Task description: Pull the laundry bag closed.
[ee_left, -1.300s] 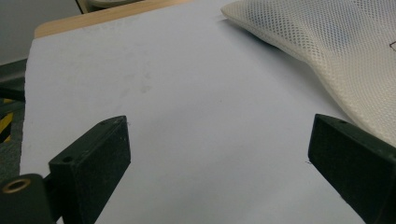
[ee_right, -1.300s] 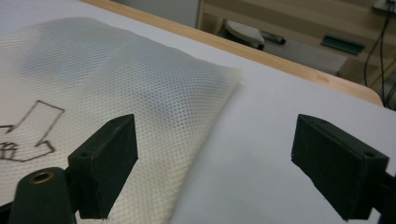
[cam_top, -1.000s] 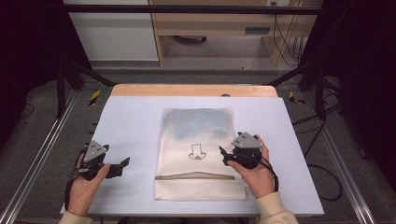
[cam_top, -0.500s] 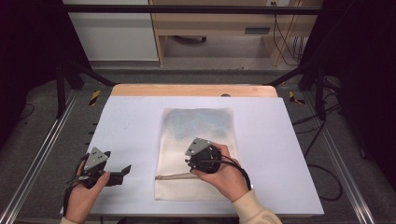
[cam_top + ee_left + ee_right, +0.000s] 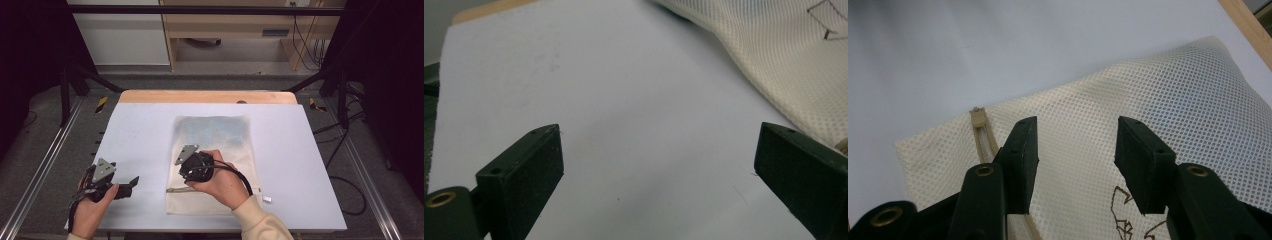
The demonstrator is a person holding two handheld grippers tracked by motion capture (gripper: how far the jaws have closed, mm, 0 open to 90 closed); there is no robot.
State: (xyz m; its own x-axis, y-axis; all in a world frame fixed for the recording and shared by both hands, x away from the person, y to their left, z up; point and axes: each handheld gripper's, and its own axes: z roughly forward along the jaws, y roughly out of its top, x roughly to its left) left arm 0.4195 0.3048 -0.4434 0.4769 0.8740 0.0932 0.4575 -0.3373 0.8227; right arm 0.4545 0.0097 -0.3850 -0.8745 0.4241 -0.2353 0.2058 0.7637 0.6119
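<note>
Right gripper (image 5: 183,172) shifted left over mesh bag (image 5: 220,135), jaws apart; left gripper (image 5: 131,183) apart; white table (image 5: 140,135).

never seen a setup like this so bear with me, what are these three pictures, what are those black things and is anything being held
A person holds black two-jaw tongs in each hand. One picture looks down from above the white table. The other two come from cameras riding on each tool, looking along its jaws. A cream mesh zip bag with a blue-grey item inside lies flat on the table. The right tongs hover open over the bag, near its zip. The left tongs are open above bare table beside it. Nothing is held.
</note>
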